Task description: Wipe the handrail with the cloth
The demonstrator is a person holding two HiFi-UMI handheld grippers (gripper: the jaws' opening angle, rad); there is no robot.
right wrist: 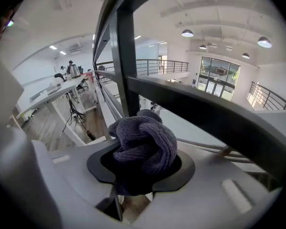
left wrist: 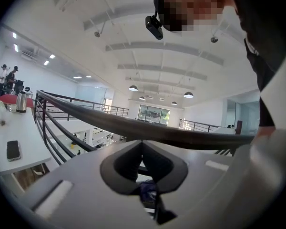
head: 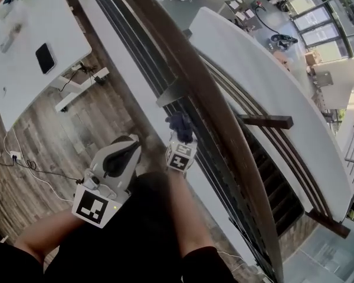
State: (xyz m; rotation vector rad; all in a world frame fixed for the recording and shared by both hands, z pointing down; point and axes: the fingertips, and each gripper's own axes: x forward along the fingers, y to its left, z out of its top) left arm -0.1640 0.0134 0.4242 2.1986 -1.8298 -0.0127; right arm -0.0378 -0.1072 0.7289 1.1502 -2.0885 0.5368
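Note:
The dark wooden handrail (head: 209, 99) runs diagonally from the top centre to the lower right of the head view. My right gripper (head: 181, 139) is shut on a bunched dark purple cloth (head: 180, 124), held just left of and below the rail, by the black bars. In the right gripper view the cloth (right wrist: 145, 144) fills the jaws, the handrail (right wrist: 214, 111) crosses just beyond it, and a dark post (right wrist: 125, 66) stands behind. My left gripper (head: 128, 145) hangs lower left, away from the rail. Its jaws are shut and hold nothing (left wrist: 142, 151); the handrail (left wrist: 162, 133) passes above them.
A white table (head: 23, 69) with a black phone (head: 45, 58) stands at the upper left over a wooden floor with cables (head: 23, 164). Black railing bars (head: 224, 175) run under the rail. Beyond it is a white curved ledge (head: 259, 81) and an open drop to a lower floor.

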